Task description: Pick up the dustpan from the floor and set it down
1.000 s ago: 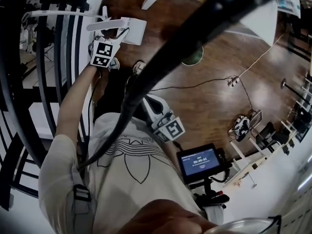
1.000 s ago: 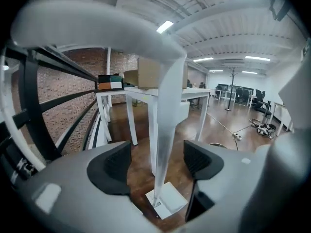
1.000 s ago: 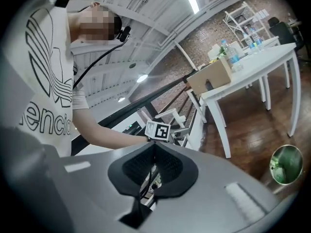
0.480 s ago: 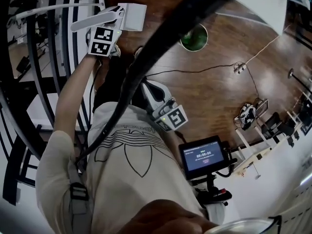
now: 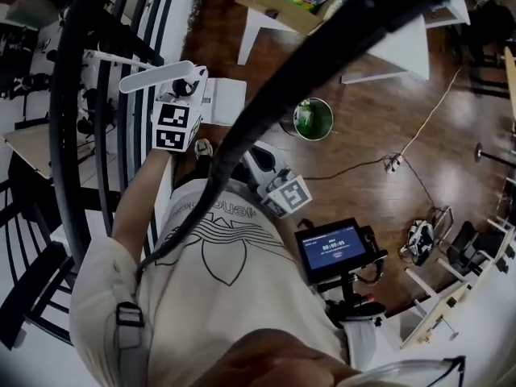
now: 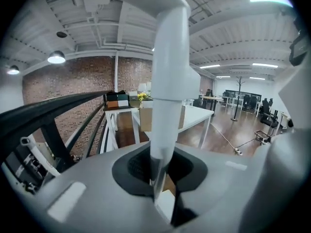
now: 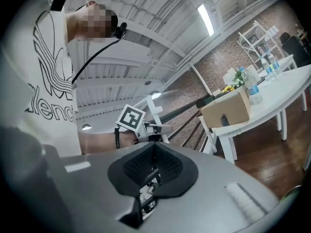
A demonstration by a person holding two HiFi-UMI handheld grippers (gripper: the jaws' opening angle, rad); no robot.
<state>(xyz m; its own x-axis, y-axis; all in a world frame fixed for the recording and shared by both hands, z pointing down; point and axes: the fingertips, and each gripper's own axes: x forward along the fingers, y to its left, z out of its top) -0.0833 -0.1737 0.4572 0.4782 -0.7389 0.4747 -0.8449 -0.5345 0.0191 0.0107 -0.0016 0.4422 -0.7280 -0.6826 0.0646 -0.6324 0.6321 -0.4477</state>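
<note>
Beside the railing, the left claw grips the dustpan by its handle, held up; its own view shows only that. Right claw closed, empty. A cable crosses the head view.

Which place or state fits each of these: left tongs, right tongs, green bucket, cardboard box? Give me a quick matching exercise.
Things:
1. left tongs
2. right tongs
3. green bucket
4. cardboard box

Places or states:
A. on the white table
B. shut on the dustpan handle
C. shut, nothing held
D. on the wood floor

Pairs: 1-B, 2-C, 3-D, 4-A
</note>
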